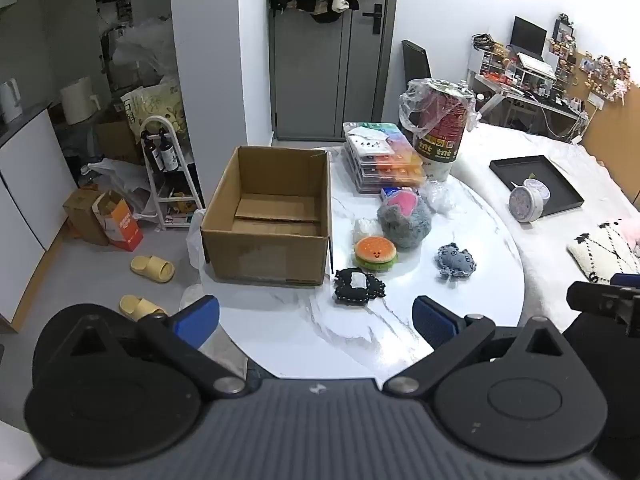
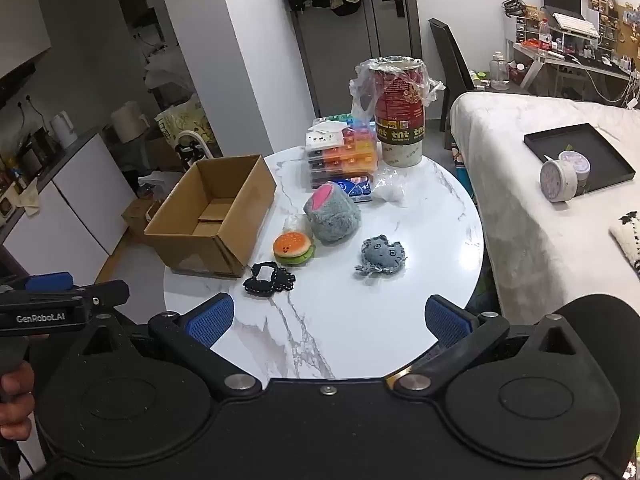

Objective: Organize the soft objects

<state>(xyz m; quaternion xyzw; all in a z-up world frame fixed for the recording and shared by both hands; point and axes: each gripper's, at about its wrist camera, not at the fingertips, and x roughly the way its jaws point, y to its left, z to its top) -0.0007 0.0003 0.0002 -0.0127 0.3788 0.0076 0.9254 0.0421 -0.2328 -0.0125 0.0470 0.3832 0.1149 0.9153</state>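
Marble table (image 1: 360, 336): red tub (image 1: 442, 128) (bagged) behind toys; both hand-held grippers wide.

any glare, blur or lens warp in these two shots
Left wrist view: strong fisheye bending of the door and table edge, black corners at the frame's top right, soft sheen on the marble, toys sharp. Right wrist view: same warp, a bright glare patch on the table near the grey toy, the right tool close up and slightly soft.
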